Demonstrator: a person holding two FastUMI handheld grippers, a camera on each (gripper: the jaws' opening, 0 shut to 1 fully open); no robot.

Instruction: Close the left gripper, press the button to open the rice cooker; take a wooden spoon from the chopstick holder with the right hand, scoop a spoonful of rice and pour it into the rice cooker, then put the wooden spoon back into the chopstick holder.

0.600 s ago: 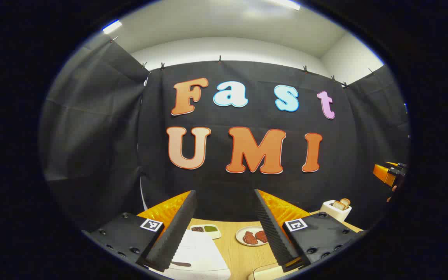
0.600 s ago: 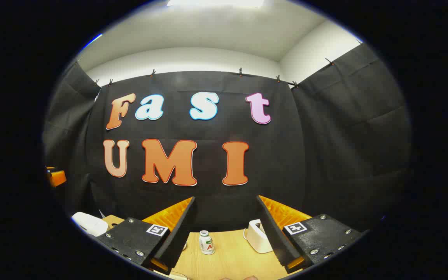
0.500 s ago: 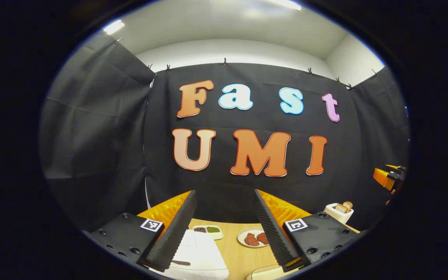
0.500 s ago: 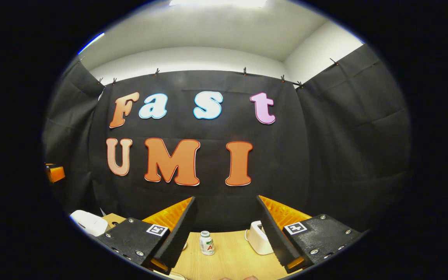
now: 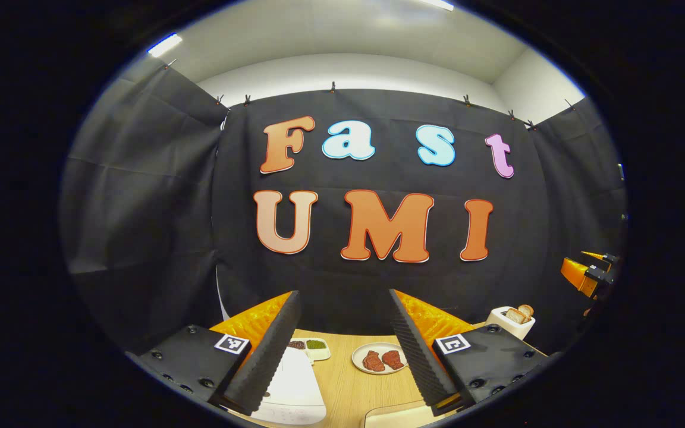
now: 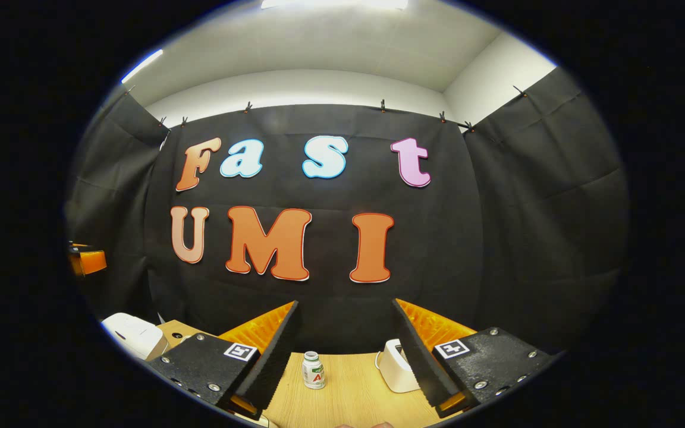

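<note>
Rice cooker [image 5: 286, 386] lies below the spread-fingered left gripper [image 5: 342, 348]: bring those fingers together before pressing; right gripper [image 6: 345, 356] gapes, empty.

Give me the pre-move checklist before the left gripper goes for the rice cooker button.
1. Left gripper closed for pressing: not ok, its fingers stand wide apart.
2. Rice cooker in sight: ok, the white body lies low between the left fingers.
3. Button located: cannot tell, no button is distinct.
4. Lid shut: cannot tell.
5. Right gripper free for the spoon: ok, open and holding nothing.
6. Chopstick holder and wooden spoon located: cannot tell; a small bottle stands ahead of the right gripper.
</note>
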